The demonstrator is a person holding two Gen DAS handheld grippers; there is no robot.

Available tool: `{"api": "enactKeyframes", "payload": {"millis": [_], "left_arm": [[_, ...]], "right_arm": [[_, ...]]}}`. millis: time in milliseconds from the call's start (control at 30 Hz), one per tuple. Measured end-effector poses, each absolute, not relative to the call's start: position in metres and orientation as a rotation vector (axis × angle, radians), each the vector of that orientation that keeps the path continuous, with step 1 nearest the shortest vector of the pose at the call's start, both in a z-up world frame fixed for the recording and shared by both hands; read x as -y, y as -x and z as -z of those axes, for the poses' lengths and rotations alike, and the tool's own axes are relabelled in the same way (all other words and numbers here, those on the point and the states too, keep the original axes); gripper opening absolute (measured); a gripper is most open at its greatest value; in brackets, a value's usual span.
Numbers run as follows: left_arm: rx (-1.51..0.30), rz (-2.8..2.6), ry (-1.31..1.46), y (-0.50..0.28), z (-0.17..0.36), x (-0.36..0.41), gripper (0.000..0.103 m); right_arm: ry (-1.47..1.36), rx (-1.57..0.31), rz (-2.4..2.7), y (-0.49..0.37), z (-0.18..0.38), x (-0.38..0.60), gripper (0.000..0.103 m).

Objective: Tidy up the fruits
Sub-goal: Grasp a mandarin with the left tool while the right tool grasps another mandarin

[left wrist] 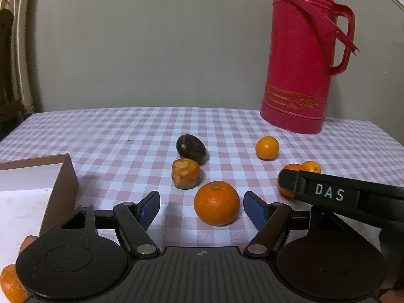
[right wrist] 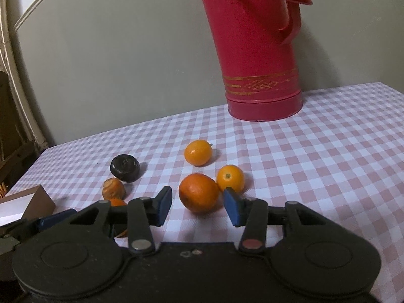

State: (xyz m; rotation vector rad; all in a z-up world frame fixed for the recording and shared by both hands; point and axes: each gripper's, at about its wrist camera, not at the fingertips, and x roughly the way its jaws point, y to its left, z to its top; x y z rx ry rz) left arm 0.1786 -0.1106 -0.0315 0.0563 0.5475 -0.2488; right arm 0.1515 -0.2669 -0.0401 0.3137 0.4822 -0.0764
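Left gripper (left wrist: 202, 208) jaws apart around near orange (left wrist: 216, 202); right gripper (right wrist: 197, 207) likewise at another orange (right wrist: 199, 192). Light, soft-skinned (rolls easily); grip mid-sides.

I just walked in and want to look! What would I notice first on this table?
First, the tall red thermos standing at the back right of the checkered tablecloth. Then the bright oranges: one orange sits between the open jaws of the left gripper, another orange between those of the right gripper. A shrivelled black fruit lies mid-table.
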Motion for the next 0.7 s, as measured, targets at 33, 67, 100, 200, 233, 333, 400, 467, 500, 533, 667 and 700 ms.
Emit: {"api": "enactKeyframes", "payload": {"millis": [33,67,100,200,233,333,400,467,500,533,667,700], "left_arm": [[-0.553,0.254,-0.055,-0.180,0.032,0.111,0.062],[-0.556,0.265,-0.048,-0.180,0.032,0.111,0.061],[-0.558,0.268,-0.047,-0.180,0.032,0.112,0.060],[-0.559,0.272,-0.055,-0.180,0.032,0.114,0.056],[-0.563,0.278,-0.052,-0.181,0.033,0.114,0.053],[-0.562,0.301,-0.050,-0.180,0.033,0.116,0.041],[-0.560,0.299,-0.059,-0.178,0.032,0.118,0.041],[-0.562,0.296,-0.042,-0.178,0.031,0.115,0.040],[-0.562,0.291,-0.036,-0.177,0.031,0.114,0.040],[-0.563,0.289,-0.032,-0.176,0.031,0.112,0.040],[-0.560,0.287,-0.025,-0.171,0.029,0.107,0.040],[-0.555,0.285,-0.029,-0.169,0.028,0.106,0.040]], "right_arm": [[-0.317,-0.485,0.077,-0.153,0.040,0.267,0.038],[-0.320,-0.489,0.079,-0.155,0.041,0.267,0.038],[-0.324,-0.491,0.079,-0.156,0.041,0.267,0.038],[-0.325,-0.492,0.078,-0.159,0.042,0.265,0.037],[-0.323,-0.491,0.080,-0.159,0.042,0.265,0.036],[-0.327,-0.493,0.087,-0.160,0.042,0.265,0.030],[-0.329,-0.494,0.088,-0.160,0.043,0.266,0.029],[-0.325,-0.494,0.087,-0.160,0.043,0.266,0.028],[-0.324,-0.491,0.087,-0.159,0.043,0.266,0.028],[-0.325,-0.490,0.085,-0.158,0.043,0.266,0.028],[-0.313,-0.475,0.076,-0.149,0.040,0.262,0.028],[-0.310,-0.469,0.076,-0.146,0.039,0.261,0.028]]}}
